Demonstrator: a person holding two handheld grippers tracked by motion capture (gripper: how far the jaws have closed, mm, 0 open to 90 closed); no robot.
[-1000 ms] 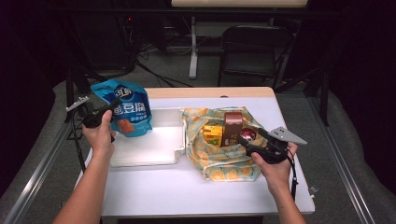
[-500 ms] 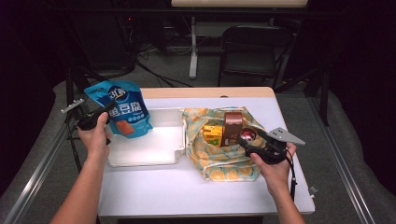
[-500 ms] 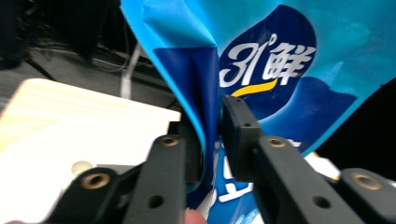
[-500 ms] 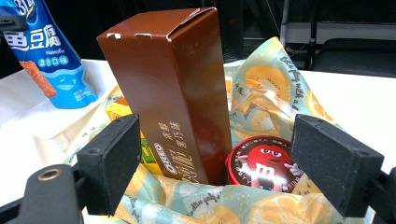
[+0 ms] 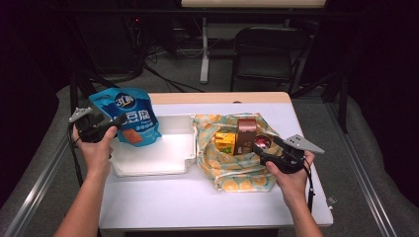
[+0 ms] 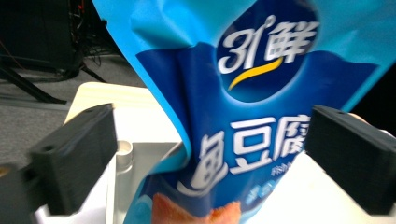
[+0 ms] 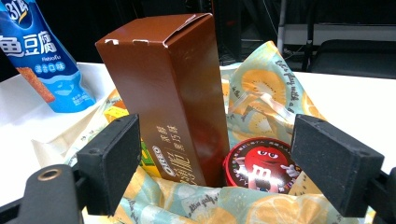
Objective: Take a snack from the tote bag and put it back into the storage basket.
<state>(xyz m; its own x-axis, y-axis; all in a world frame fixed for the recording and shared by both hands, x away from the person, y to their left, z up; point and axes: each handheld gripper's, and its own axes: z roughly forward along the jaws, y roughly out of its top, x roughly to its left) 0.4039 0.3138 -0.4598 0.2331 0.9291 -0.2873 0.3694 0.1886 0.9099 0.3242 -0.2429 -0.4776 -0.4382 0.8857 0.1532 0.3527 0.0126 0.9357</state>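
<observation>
High view: blue snack bag (image 5: 129,116) at the left of the frame, standing tall over the left end of the white tray (image 5: 163,153). Long way runs up and down, top leaning a bit to the upper left, bottom toward the tray. Left gripper (image 5: 106,127) beside it, jaws just swung wide apart, bag between them but not squeezed. Right gripper (image 5: 262,150) at the lower right, jaws wide apart too, holding nothing, by the orange-print bag (image 5: 237,173) with the brown box (image 5: 246,134) and red tin (image 5: 262,143).
</observation>
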